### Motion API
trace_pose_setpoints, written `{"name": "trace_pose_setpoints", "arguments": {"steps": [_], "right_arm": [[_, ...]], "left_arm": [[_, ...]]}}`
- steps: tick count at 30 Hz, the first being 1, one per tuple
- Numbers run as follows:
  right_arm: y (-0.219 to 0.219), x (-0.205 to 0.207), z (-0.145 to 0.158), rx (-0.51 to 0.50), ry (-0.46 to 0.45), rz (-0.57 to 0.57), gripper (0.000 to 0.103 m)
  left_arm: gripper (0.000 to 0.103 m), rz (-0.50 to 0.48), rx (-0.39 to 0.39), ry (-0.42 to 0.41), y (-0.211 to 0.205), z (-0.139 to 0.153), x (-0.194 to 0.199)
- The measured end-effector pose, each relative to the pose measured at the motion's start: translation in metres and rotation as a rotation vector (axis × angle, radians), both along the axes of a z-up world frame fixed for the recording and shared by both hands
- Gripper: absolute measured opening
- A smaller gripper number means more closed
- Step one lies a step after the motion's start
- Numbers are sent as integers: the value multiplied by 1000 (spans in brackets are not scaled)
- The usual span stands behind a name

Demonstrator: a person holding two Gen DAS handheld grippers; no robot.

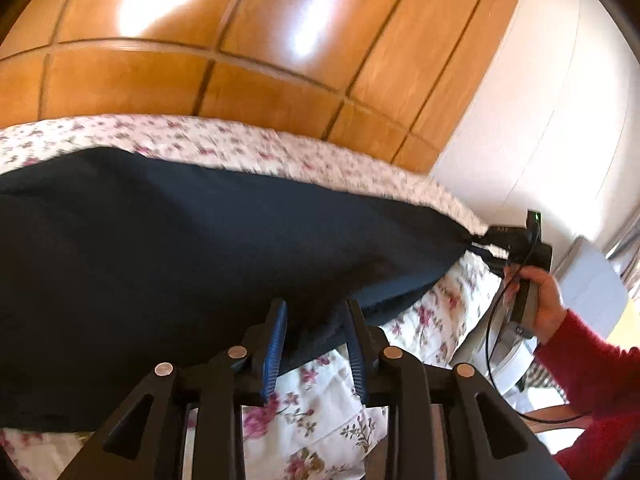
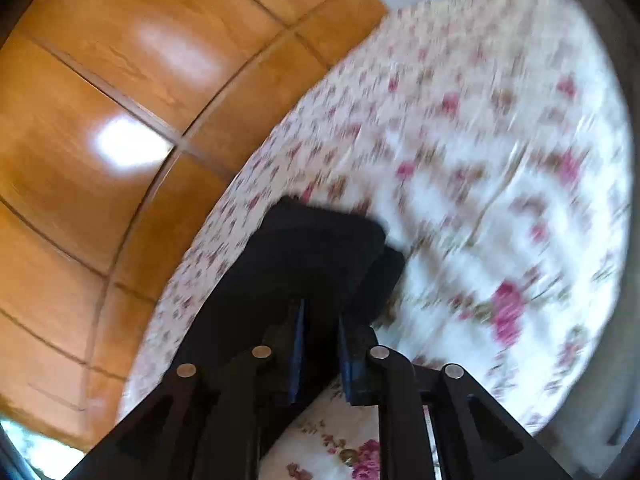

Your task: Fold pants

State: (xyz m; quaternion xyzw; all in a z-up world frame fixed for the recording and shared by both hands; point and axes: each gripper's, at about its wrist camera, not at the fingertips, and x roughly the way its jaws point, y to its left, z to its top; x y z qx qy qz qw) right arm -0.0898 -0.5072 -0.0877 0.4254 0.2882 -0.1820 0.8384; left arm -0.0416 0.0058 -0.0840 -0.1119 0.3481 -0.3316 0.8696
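Black linkage arms fill the bottom of the left wrist view, and the left gripper (image 1: 314, 320) has its two blue-padded fingers (image 1: 276, 344) clamped on a bunched edge of the dark navy pants (image 1: 180, 240). From there the cloth spreads across the middle of the frame, lifted and pulled taut over the flowered bedsheet (image 1: 420, 320). At the right of that frame the right gripper (image 1: 486, 246) pinches the far corner of the pants, held by a hand (image 1: 546, 300) in a red sleeve (image 1: 592, 392), with a black cable (image 1: 494, 320) looping down from it. Polished wooden panels (image 1: 240, 40) fill the top of the frame.

Seen from the right wrist view, the right gripper (image 2: 322, 320) is closed on dark fabric, and the pants (image 2: 316, 248) run up to the middle of the frame. Around them the bedsheet (image 2: 480, 140) is smeared with motion blur, and the wooden panels (image 2: 100, 100) take the left side.
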Motion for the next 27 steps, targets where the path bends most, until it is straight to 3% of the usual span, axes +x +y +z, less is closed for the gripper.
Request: {"name": "trace_pose_setpoints", "arguments": {"steps": [3,6,8,11,15,19,22,25,27], "right_arm": [[10,-2,26,-132,26,-36,21],[29,6,46,-218,-7,40,24],[53,18,54,-242,-34,147,24],[108,44,53,-221,-81,411,24],[189,72,41,-230,-56,719,24],[240,75,28,-224,-59,911,24],[249,68,17,-282,-7,994,24],[234,55,2,-342,43,984,24],[220,45,-2,-320,5,956,21]], "left_arm": [[29,54,-36,-21,22,9,-2],[30,145,-28,-33,43,13,3],[30,213,-24,-10,53,11,14],[30,277,-40,44,61,5,27],[30,302,-28,98,60,-8,38],[30,302,96,106,49,-20,38],[30,299,96,91,53,-25,30],[30,290,89,93,56,-26,32],[30,293,82,108,57,-26,34]]}}
